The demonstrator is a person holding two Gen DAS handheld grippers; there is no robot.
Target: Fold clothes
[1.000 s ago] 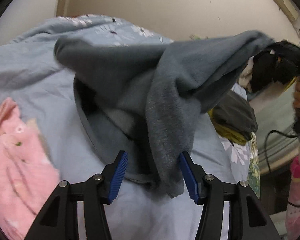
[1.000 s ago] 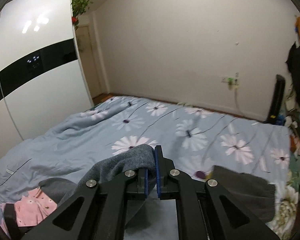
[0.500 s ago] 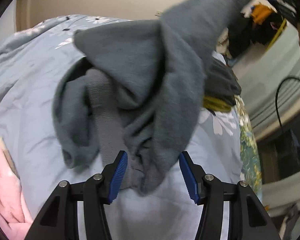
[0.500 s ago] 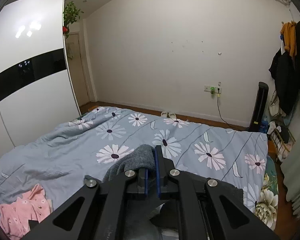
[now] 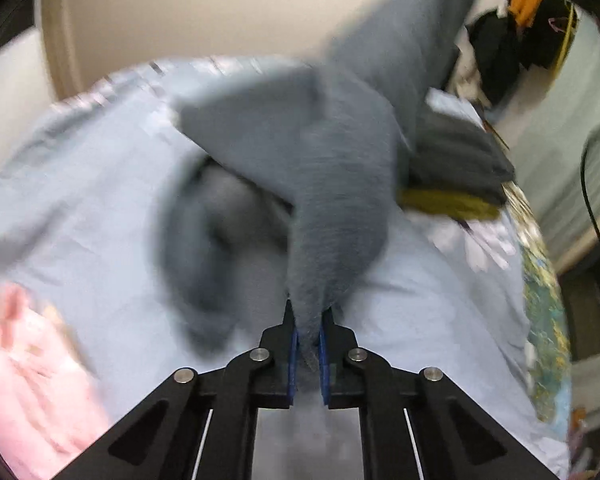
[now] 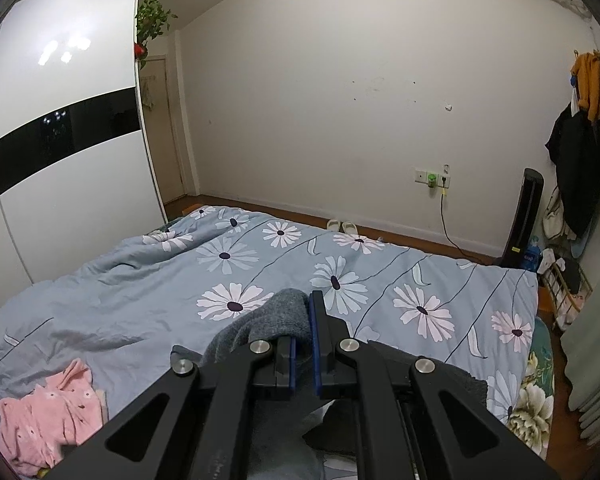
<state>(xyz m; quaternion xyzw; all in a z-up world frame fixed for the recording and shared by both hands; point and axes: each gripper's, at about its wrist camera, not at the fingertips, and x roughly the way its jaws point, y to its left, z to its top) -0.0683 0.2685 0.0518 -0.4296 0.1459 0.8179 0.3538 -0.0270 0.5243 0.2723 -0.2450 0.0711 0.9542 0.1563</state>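
While a pink garment (image 6: 48,412) lies at the near left of the floral bedcover (image 6: 148,292), the left gripper (image 5: 307,340) clamps a fold of the grey sweater (image 5: 320,184) above that bedcover, and the right gripper (image 6: 303,354) pinches another bunched part.

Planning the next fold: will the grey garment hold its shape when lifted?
Probably not: the grey garment sags in loose folds from the left hand-held gripper. Its fuzzy knit, bunched at the right hand-held gripper, likely resists slipping.
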